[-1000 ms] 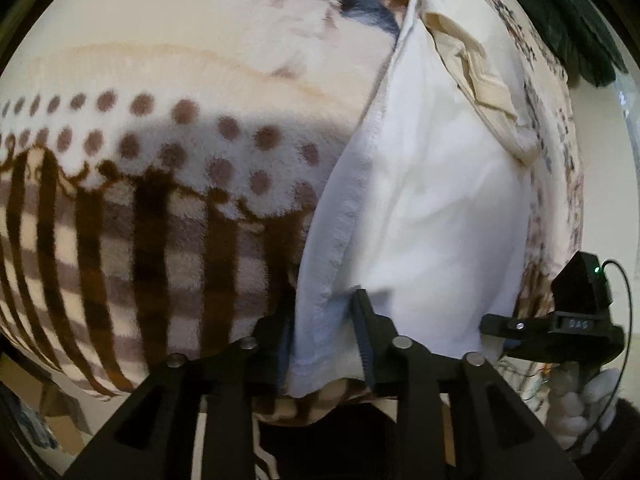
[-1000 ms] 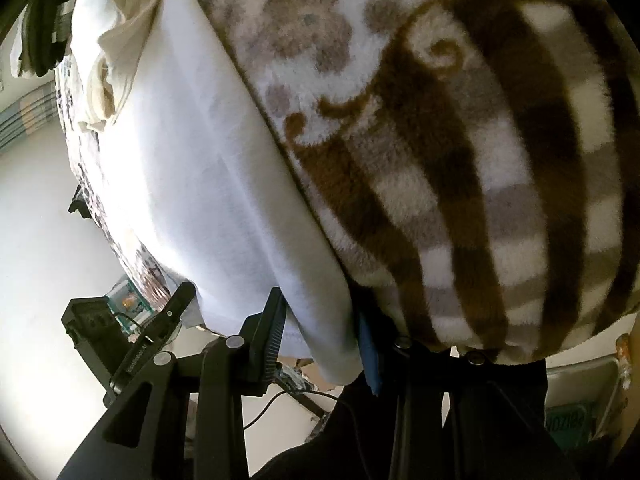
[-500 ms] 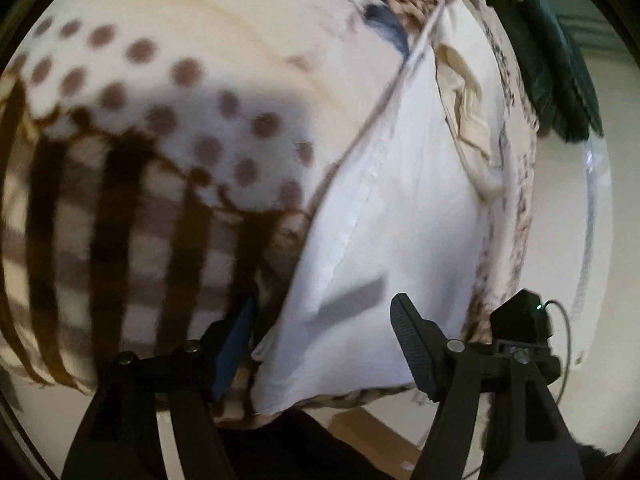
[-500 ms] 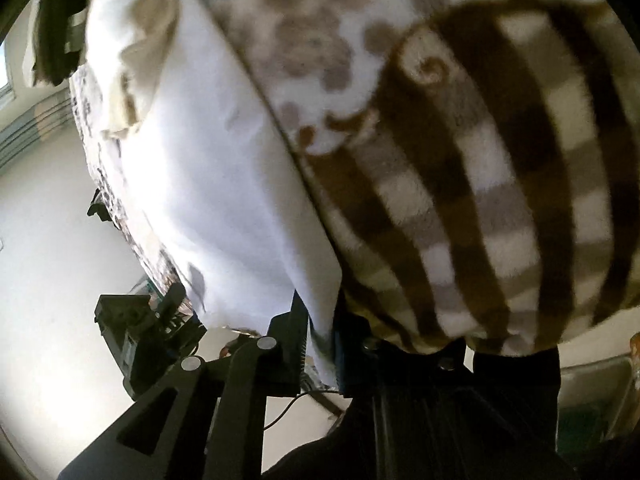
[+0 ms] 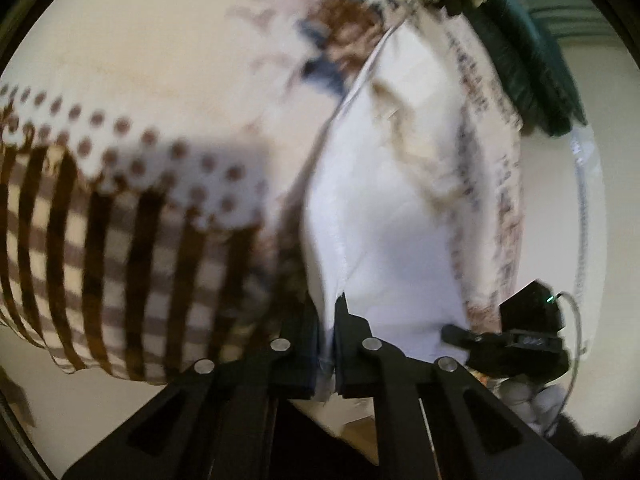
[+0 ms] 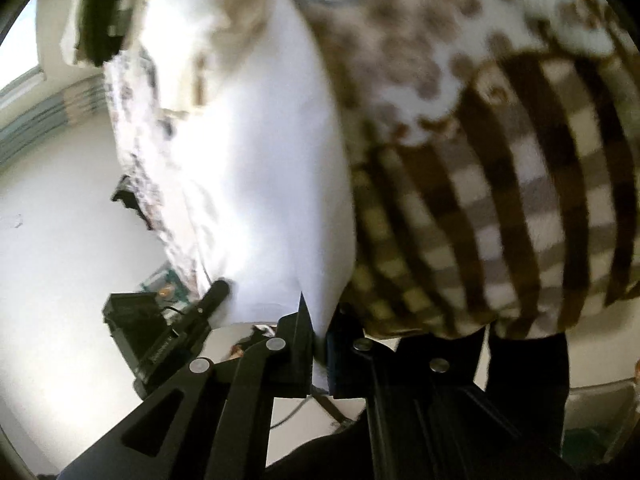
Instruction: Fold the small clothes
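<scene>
A white garment lies stretched over a brown patterned fleece blanket, with a cream lining showing at its far end. My left gripper is shut on the garment's near left corner, the hem pinched between its black pads. In the right wrist view the same white garment runs away from me, and my right gripper is shut on its near right corner. The other gripper appears at the right of the left wrist view, at the garment's near edge. Both views are blurred.
The checked and dotted blanket covers the surface under the garment and hangs over its near edge. A dark green cloth lies at the far end. Pale floor shows beside the bed. A person's dark legs stand below.
Both grippers closed on the garment's near corners; the left one first opened wide, then pinched the hem. Both have risen, lifting the near edge off the blanket.
</scene>
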{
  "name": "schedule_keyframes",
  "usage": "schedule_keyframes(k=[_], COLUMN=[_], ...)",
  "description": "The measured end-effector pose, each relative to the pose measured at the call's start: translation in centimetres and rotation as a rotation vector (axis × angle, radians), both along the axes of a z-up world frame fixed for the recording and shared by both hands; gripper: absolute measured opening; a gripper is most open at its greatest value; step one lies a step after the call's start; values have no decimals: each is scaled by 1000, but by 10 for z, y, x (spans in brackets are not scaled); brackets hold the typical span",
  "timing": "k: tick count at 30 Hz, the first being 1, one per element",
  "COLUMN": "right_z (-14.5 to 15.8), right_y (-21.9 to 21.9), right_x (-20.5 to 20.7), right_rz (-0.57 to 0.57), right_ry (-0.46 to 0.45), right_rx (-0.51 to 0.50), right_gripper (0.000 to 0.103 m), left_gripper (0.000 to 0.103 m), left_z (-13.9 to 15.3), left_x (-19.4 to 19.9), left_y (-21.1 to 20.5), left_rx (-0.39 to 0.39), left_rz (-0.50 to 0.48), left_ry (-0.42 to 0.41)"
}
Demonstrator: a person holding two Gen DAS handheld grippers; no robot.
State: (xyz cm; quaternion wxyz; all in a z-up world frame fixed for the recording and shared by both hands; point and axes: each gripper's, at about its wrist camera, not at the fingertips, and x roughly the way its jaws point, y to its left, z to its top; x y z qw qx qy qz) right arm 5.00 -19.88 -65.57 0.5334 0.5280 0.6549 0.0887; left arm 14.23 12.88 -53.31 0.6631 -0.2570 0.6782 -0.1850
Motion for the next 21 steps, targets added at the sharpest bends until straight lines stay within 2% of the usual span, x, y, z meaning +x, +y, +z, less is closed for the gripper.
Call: schedule_keyframes(k=[4,8,13,15,17,19,21], right_z=[28,49,50,42,33,23,15], right_y=[-19,-44,-85,-103,-117,-128,-138], right_x=[23,64,131,164,192,220,247], right_rz=[-63,-162,-271,-312,-338,-366,-363], right_ry=[-57,-110,-141,-123,-119,-108,-113], right_rx=[24,48,25,5,2,13,40], right_gripper=[5,5,5,5,6,8,18], left_gripper=[4,4,4,6,8,21,50], left_z=[29,42,33,21,9,3,1], left_x=[39,94,182,216,248,267,283], left_y=[-7,-28,-73,-87,-95,-96,-92], left_rx=[-79,-151,-182,-212,-172,-163,-177], left_rz=[62,96,58,42,40,56,91], left_ry=[-62,-119,-174,-158,-129,-127,-135])
